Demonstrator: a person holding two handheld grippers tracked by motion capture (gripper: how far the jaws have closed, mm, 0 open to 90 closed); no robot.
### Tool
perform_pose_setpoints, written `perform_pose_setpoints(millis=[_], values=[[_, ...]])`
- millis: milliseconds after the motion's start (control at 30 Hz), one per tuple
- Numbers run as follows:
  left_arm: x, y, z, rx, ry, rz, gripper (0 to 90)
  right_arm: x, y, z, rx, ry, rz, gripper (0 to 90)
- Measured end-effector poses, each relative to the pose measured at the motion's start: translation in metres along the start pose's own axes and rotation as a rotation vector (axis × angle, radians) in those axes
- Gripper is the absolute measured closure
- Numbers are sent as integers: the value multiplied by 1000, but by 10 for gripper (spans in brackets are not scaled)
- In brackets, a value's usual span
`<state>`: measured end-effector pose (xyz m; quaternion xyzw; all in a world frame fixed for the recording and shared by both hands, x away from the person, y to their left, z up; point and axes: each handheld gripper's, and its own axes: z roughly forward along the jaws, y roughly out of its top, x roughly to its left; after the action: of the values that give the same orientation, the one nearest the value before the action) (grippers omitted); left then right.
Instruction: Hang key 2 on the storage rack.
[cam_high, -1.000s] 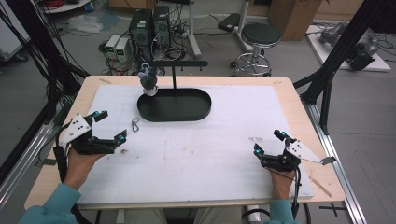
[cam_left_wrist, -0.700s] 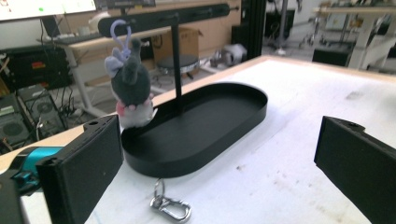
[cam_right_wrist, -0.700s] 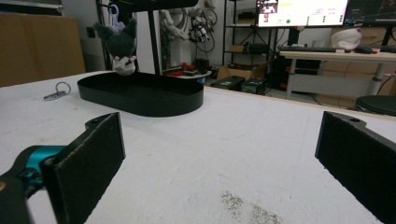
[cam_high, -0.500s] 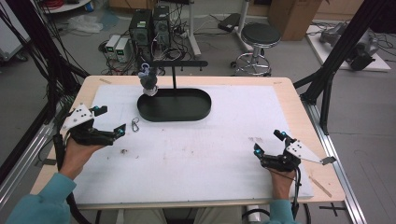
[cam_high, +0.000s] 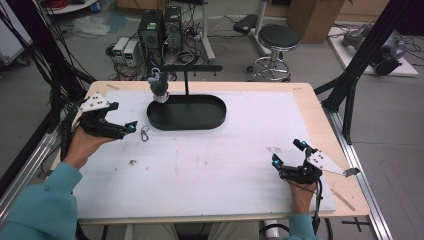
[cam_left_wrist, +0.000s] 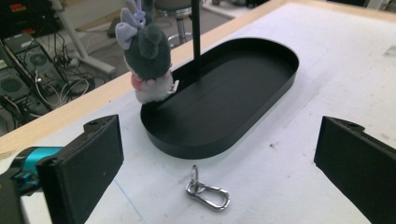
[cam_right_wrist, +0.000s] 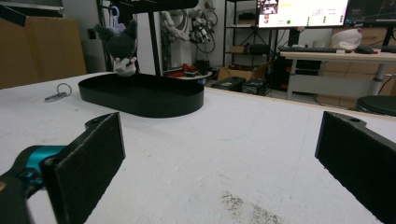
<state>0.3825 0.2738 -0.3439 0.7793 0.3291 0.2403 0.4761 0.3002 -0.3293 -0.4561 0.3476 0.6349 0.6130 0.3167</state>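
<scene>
- The left gripper (cam_left_wrist: 219, 163) has its fingers (cam_left_wrist: 86, 161) wide apart, with the metal clip (cam_left_wrist: 208, 192) lying on the tabletop (cam_high: 225, 160) between and just ahead of them.
- Step in hand, likely: grasping the clip. Lower straight down, centre it between the fingers, then close.
- Beyond the fingers sits the black tray (cam_left_wrist: 233, 98), with the plush toy (cam_left_wrist: 147, 56) hanging over its near end.
- The right gripper (cam_high: 287, 162) rests well apart from these things, fingers spread and holding nothing.

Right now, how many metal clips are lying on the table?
1: the carabiner clip lies on the white table, just outside the black tray, between the left gripper's open jaws.
</scene>
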Motion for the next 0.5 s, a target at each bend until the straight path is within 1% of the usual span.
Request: perform_pose_setpoints(millis=[67,133,200,333,400,500], values=[[4,3,4,38,-2,19,18,0,0,0,-1,0,-1,7],[6,6,8,57,-1,27,19,0,0,0,-1,0,0,7],[9,8,12,66,-7,24,27,0,0,0,-2,0,1,7],[13,9,21,111,-10,24,36,0,0,0,-2,1,1,7],[15,8,25,122,-12,22,37,0,0,0,-2,1,1,7],[17,8,31,150,-36,5,36,0,0,0,-1,2,1,7]])
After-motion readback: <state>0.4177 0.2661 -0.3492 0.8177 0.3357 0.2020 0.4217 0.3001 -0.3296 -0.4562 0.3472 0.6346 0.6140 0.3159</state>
